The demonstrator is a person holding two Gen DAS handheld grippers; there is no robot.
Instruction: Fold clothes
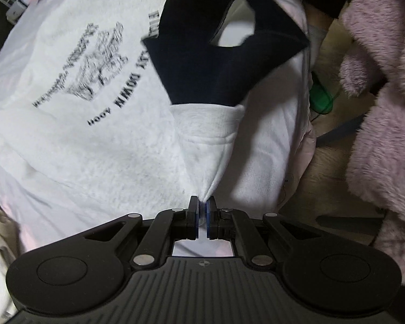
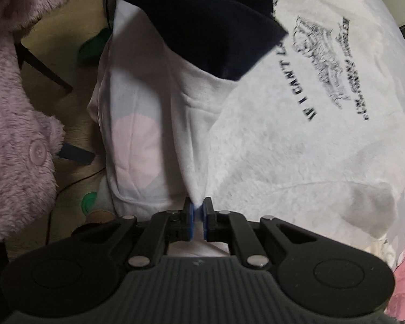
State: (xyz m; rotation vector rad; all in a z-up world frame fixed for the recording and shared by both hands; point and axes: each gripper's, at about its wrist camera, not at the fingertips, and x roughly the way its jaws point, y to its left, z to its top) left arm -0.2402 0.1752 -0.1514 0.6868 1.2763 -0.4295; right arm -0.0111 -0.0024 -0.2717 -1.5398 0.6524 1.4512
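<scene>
White fleece sweatshirt (image 1: 75, 140), printed with a black graphic and lettering, lay spread over a bed covered by a pale sheet with pink spots (image 2: 133, 137), and reached to the bed's edge next to the floor. Left tongs (image 1: 202, 207) were clamped on a pinch of the sweatshirt's white fabric, which rose in a taut cone from between the blue pads; beyond the pinch a navy part of the garment (image 1: 218, 54) stood lifted above the printed side, with a gap through it. Right tongs (image 2: 198, 207) pointed down at the sweatshirt near the same edge, their blue pads nearly together with white cloth drawn up between them, so they too gripped the sweatshirt. A navy flap (image 2: 202, 32) hung over the white fleece ahead of them. Off the bed, a fluffy mauve garment (image 1: 386, 124) hung beside it above the beige floor (image 2: 75, 108), where a green object (image 1: 320, 98) lay.
</scene>
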